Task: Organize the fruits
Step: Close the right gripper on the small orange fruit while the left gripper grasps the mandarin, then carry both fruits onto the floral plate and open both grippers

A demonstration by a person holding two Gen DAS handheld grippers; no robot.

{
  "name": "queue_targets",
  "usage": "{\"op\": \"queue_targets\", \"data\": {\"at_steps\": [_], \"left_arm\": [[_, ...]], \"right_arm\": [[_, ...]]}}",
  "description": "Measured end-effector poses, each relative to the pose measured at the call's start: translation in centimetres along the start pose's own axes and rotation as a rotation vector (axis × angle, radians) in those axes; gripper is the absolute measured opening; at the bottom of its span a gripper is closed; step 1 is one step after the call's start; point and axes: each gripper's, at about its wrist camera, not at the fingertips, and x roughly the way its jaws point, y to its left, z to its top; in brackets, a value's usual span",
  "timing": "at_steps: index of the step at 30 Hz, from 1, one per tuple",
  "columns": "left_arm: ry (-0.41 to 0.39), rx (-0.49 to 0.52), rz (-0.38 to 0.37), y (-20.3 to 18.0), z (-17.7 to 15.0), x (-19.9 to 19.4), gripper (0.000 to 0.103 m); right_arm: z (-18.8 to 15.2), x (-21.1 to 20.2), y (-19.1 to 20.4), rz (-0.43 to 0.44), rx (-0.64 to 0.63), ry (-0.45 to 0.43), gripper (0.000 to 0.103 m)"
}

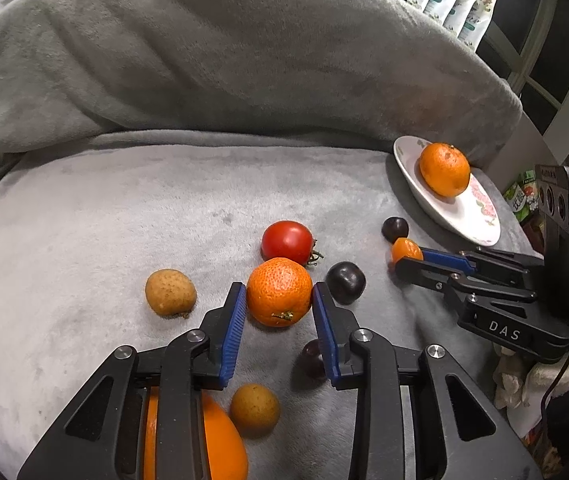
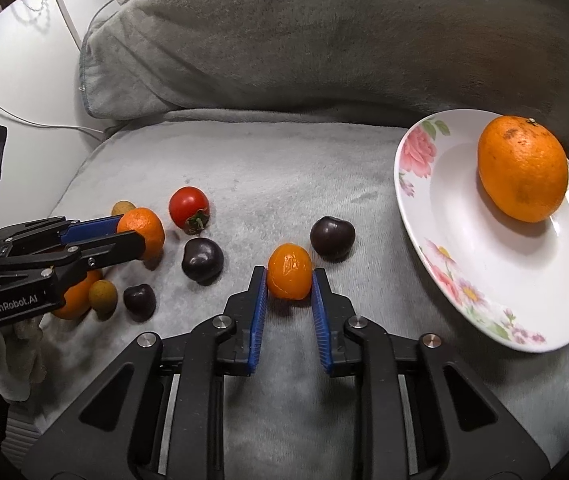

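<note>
**Inspector:** Left wrist view first. Left gripper (image 1: 279,300) closed around a mandarin (image 1: 279,292), both blue pads touching its sides; fruit resting on the grey blanket (image 1: 124,200). Around it: a tomato (image 1: 287,241) just behind, a dark plum (image 1: 346,282) just to the right, a tan longan (image 1: 170,293) to the left. A second longan (image 1: 255,409) and a large orange (image 1: 220,440) lying near the gripper's base, the orange partly hidden. Another dark fruit half hidden behind the right finger. Plate (image 1: 408,184) well apart at far right, one orange (image 1: 444,175) already on it.

**Clerk:** Noted. And the right wrist view?

**Inspector:** Right gripper (image 2: 289,278) clamped on a small kumquat (image 2: 289,277), pads pressed to both sides, fruit low on the blanket. A plum (image 2: 332,238) just behind it. Plate rim (image 2: 416,200) near, to the right and slightly tilted.

**Clerk:** Step in hand?

**Inspector:** Judged as picking up: two fruits gripped, neither clearly lifted. One piece plated, most left loose.

**Clerk:** Requirement for the next move?

**Inspector:** Probably lift the kumquat clear of the plum, carry right over the rim, release low beside the plated orange. Gentle grip advised; round fruit on a tilted plate likely to roll.
</note>
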Motion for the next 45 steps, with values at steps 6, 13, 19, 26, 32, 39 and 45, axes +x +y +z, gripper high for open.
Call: {"op": "queue_targets", "data": {"at_steps": [6, 13, 19, 26, 32, 39, 45], "left_arm": [[-0.028, -0.003, -0.014, -0.4, 0.2, -1.1, 0.032], [-0.052, 0.001, -0.048, -1.9, 0.8, -1.5, 0.032], [-0.077, -0.018, -0.101, -3.6, 1.6, -1.2, 0.032], [-0.082, 0.002, -0.151, -6.9, 2.7, 0.0, 0.032], [-0.074, 0.029, -0.169, -9.2, 3.4, 1.4, 0.032], [-0.060, 0.063, -0.169, -11.4, 4.1, 2.8, 0.032], [-0.047, 0.091, -0.156, -12.6, 4.8, 3.9, 0.032]], "right_arm": [[-0.7, -2.0, -0.3, 0.013, 0.011, -0.034, 0.023], [-1.8, -5.5, -1.7, 0.001, 0.037, -0.092, 0.023], [-2.3, -8.4, -3.7, -0.041, 0.058, -0.141, 0.023], [-2.6, -10.5, -6.7, -0.099, 0.100, -0.173, 0.023], [-2.7, -11.1, -9.0, -0.152, 0.123, -0.179, 0.023], [-2.6, -10.8, -11.4, -0.187, 0.151, -0.171, 0.023], [-2.5, -10.5, -12.0, -0.196, 0.153, -0.164, 0.023]]}}
